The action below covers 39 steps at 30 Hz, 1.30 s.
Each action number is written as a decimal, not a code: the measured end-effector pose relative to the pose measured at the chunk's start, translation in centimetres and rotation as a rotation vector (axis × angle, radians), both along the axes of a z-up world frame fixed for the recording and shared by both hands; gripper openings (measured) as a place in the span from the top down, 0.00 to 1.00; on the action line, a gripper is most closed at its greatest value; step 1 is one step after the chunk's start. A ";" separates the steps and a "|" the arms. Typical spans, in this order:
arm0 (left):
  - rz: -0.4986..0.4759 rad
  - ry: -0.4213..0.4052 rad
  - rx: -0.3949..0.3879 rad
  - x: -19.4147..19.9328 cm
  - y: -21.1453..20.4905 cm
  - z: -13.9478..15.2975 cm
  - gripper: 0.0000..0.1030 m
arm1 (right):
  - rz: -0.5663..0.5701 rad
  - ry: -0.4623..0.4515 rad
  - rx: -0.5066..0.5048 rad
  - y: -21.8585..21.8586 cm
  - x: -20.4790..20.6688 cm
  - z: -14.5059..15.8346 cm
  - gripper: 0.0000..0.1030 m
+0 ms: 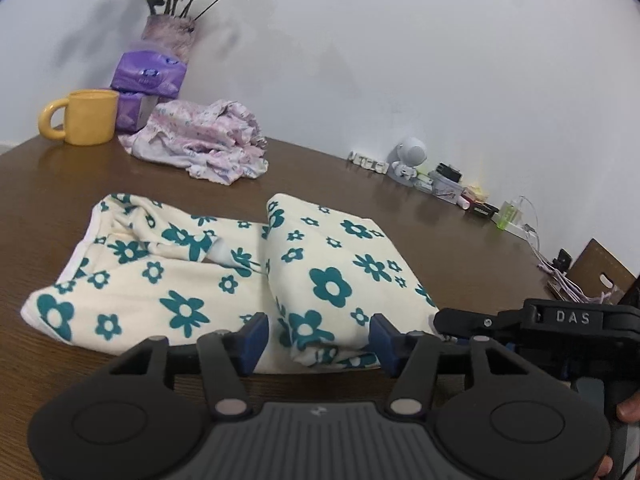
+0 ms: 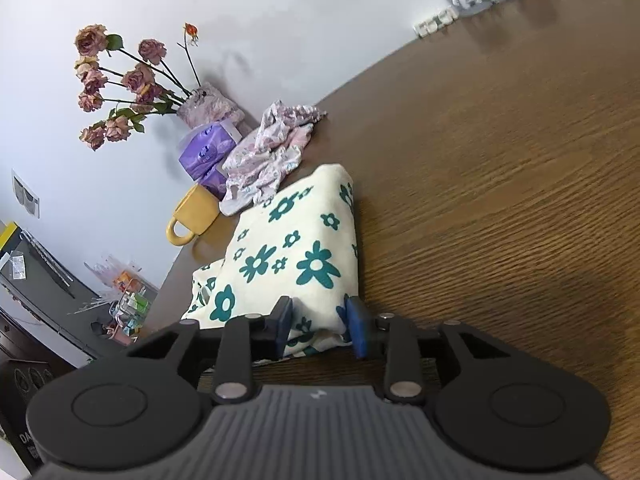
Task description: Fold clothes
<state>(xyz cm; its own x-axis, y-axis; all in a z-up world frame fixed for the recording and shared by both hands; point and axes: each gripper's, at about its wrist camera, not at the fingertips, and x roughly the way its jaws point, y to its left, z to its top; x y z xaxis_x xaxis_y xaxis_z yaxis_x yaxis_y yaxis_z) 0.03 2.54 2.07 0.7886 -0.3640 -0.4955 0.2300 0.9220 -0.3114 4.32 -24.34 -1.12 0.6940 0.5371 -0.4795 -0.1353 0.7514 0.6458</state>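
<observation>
Left wrist view: both claws, left (image 1: 318, 338) and right (image 2: 320, 326), gape open around the floral garment's (image 1: 332, 264) near edge on the desk (image 1: 460, 240).

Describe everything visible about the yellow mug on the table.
The yellow mug is a squat, glossy, ceramic-looking cup with a thick loop handle turned away from the purple tissue packs close behind it. It stands upright on the brown wooden table, near the wall, beside the crumpled pink garment. Neither gripper touches it; its contents cannot be seen.

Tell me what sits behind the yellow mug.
Behind the yellow mug stand stacked purple tissue packs, then a vase of dried roses against the wall. The mug covers the lower pack's left end.
</observation>
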 end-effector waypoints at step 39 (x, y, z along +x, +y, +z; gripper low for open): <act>-0.131 -0.118 0.310 -1.2 -2.0 0.6 0.50 | 0.098 -0.108 -0.304 3.0 -1.2 0.4 0.69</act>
<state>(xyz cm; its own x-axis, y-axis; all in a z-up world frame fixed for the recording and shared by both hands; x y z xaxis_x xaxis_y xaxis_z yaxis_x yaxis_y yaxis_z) -1.22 0.56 2.70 0.8037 -0.3125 -0.5064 0.3703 0.9288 0.0145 3.16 -21.29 -0.68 0.7013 0.4478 -0.5547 -0.2722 0.8873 0.3722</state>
